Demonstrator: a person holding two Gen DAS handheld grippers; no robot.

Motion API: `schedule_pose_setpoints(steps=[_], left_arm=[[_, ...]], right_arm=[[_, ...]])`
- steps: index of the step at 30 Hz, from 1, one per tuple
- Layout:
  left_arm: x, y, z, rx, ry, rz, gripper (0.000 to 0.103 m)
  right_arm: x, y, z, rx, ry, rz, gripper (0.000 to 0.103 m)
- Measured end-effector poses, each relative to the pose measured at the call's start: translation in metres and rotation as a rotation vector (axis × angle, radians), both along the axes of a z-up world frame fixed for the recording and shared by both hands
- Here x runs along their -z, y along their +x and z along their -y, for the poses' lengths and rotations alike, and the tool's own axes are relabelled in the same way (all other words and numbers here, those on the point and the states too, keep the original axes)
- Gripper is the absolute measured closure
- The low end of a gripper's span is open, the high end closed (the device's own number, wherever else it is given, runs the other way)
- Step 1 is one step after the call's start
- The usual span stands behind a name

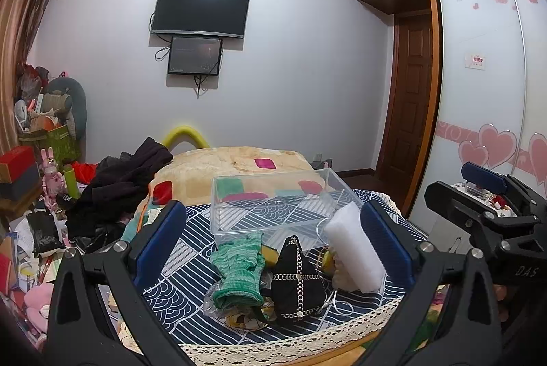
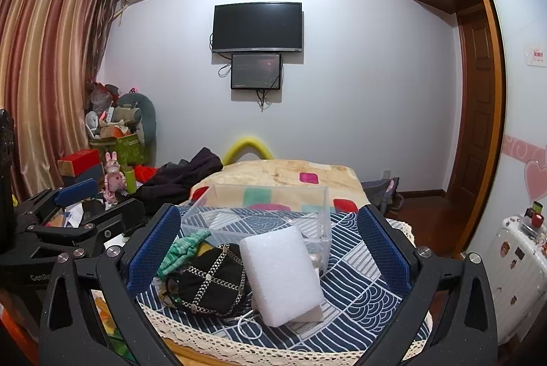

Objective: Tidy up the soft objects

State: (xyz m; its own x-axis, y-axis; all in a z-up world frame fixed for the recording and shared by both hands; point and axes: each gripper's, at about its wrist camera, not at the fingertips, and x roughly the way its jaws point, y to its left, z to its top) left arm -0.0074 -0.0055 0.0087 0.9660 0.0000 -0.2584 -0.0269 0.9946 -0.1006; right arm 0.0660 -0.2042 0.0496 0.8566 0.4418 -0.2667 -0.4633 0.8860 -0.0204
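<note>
A green knit glove, a black pouch with chain trim and a white foam block lie in a pile on the blue patterned cloth. A clear plastic box stands empty just behind them. My left gripper is open, its jaws wide on either side of the pile, above the table's near edge. My right gripper is open too, with the foam block, pouch and glove between its fingers. The box stands behind.
The table's lace edge is nearest me. A bed with a beige blanket lies behind the box, dark clothes on its left. Clutter and toys fill the left floor. A white suitcase stands at right.
</note>
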Motion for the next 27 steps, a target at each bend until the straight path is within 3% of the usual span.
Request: schedule_pose_setpoints(steps=[27], left_arm=[[0.008,0.008,-0.005,-0.007,-0.004,-0.018,0.000]], right_arm=[[0.013,0.013,-0.002,-0.006,0.000,-0.029,0.000]])
